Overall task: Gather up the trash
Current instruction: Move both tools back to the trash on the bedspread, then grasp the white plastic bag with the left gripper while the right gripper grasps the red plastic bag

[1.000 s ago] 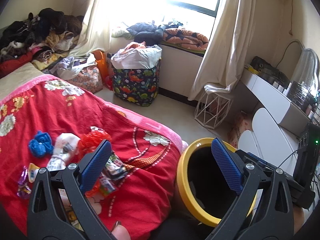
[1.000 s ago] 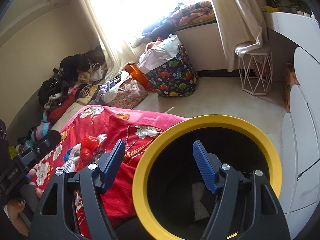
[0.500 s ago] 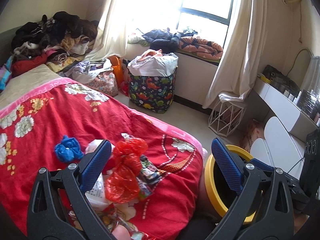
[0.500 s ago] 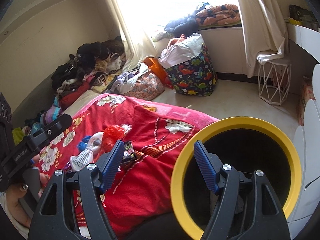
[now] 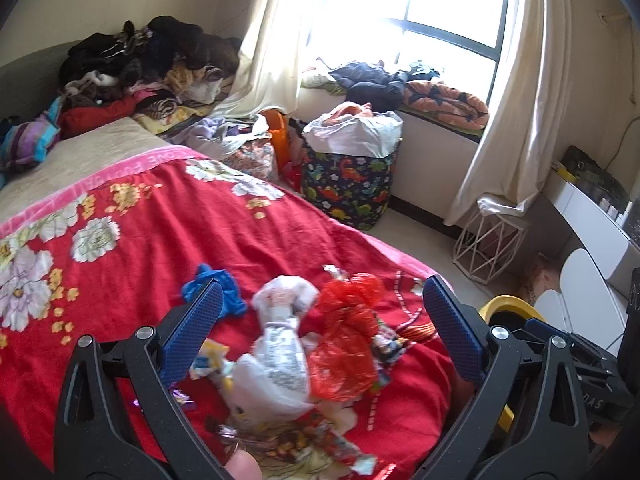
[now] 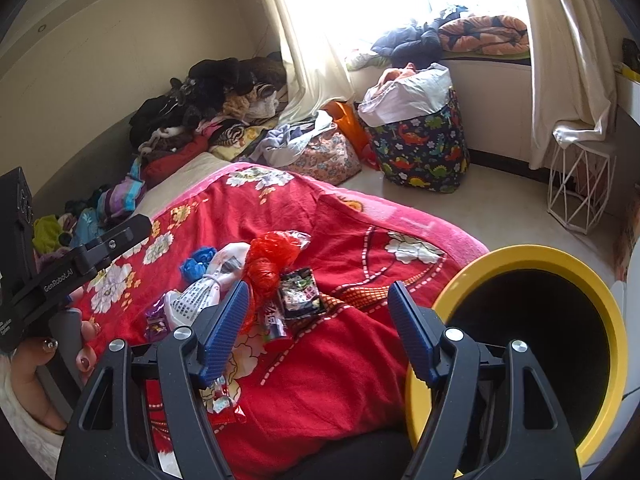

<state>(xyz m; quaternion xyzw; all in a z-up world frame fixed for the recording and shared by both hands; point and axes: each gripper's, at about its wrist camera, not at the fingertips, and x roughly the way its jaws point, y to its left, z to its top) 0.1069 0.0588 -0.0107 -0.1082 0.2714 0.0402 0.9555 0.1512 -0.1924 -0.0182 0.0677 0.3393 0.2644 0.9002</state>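
Trash lies in a heap on the red flowered blanket (image 5: 132, 240): a red plastic bag (image 5: 348, 344), a white printed bag (image 5: 280, 352), a blue crumpled piece (image 5: 224, 292) and several snack wrappers (image 6: 300, 300). My left gripper (image 5: 320, 320) is open and empty, hovering just above the heap. My right gripper (image 6: 316, 320) is open and empty over the blanket, right of the heap. The yellow-rimmed black bin (image 6: 532, 340) stands beside the bed at right; it also shows in the left wrist view (image 5: 508, 308).
A dinosaur-print hamper (image 5: 348, 184) and a white wire stool (image 5: 488, 244) stand on the floor by the window. Clothes are piled (image 5: 140, 68) at the bed's far end. A white desk (image 5: 592, 220) is at right.
Both grippers swung left, away from the bin and over the bed. The trash heap now sits between the left fingers; the bin slid to the right edge of both views.
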